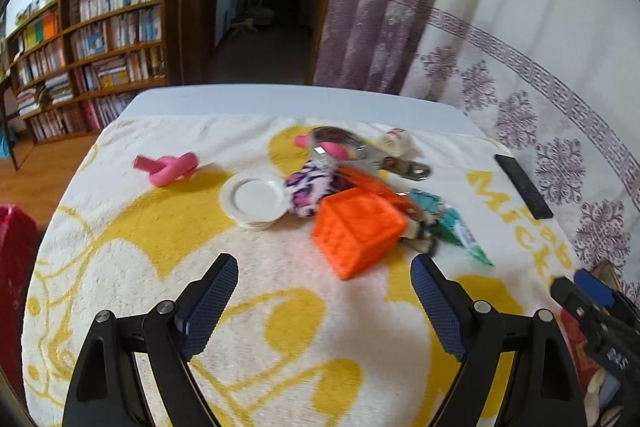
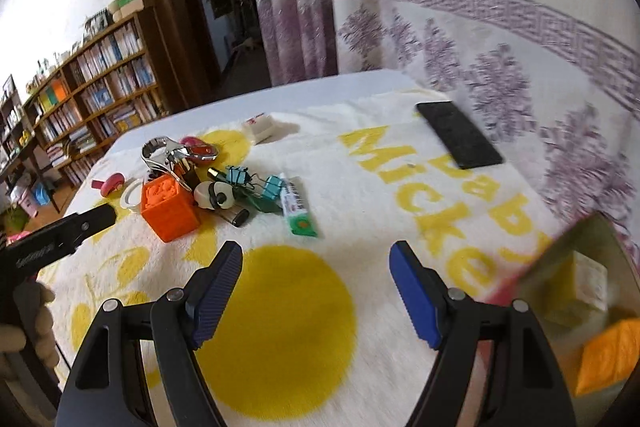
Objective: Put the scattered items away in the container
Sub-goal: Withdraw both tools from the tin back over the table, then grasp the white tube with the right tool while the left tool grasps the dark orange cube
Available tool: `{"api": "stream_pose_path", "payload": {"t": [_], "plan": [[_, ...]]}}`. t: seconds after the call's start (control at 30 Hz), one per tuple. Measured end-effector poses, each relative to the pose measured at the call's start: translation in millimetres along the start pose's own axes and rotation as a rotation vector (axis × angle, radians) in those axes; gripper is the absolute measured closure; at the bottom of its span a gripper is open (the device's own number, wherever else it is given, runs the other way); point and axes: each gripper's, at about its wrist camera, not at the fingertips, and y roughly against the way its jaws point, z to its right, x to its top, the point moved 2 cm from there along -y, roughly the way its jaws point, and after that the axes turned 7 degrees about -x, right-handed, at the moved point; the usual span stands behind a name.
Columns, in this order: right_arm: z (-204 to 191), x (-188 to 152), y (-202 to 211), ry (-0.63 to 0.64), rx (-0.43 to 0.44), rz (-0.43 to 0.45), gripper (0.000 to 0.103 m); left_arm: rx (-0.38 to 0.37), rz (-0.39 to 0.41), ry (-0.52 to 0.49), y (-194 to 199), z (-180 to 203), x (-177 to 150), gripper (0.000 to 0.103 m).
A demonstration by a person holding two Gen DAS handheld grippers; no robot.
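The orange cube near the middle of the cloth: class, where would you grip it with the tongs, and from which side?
Grip the orange cube across two opposite flat side faces, coming down from above on its near, open side. It sits upright with flat walls, and clutter crowds only its far side. The right tongs stand open and empty, probably wide enough.

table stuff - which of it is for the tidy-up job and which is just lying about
For the job:
- orange cube
- teal binder clips
- green tube
- pink foam roller
- white lid
- metal clamp
- open box, likely the container

Just there:
- yellow-print towel
- bookshelf
- curtain
- black slab, unclear which
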Motion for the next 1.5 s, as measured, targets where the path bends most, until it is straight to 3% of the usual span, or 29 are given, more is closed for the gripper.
{"api": "stream_pose_path", "payload": {"t": [0.1,0.17,0.37,0.7,0.83,0.9,1.0,1.27,1.5], "plan": [[-12,10,-24,0.032,0.002,-0.034,0.039,0.006,-0.015,0.037,-5,-13,-2,0.013],[-16,15,-43,0.04,0.014,-0.065,0.043,0.011,-0.025,0.048,-8,-18,-3,0.013],[-20,24,-86,0.051,0.012,-0.145,0.044,0.04,-0.019,0.066,-10,-31,-1,0.013],[-29,31,-124,0.097,0.005,-0.202,0.044,0.069,-0.037,0.11,-19,-48,-2,0.013],[-35,30,-127,0.138,-0.007,-0.182,0.047,0.076,-0.052,0.108,-25,-49,-4,0.013],[-36,28,-126,0.152,-0.035,-0.168,0.064,0.079,-0.06,0.106,-28,-49,-5,0.013],[-30,28,-125,0.14,-0.063,-0.157,0.08,0.08,-0.064,0.101,-30,-49,-6,0.013],[0,24,-107,-0.006,-0.049,-0.133,0.08,0.064,-0.061,0.089,-33,-46,-8,0.013],[2,24,-99,-0.032,-0.034,-0.089,0.08,0.027,-0.041,0.049,-33,-24,-6,0.013]]}}
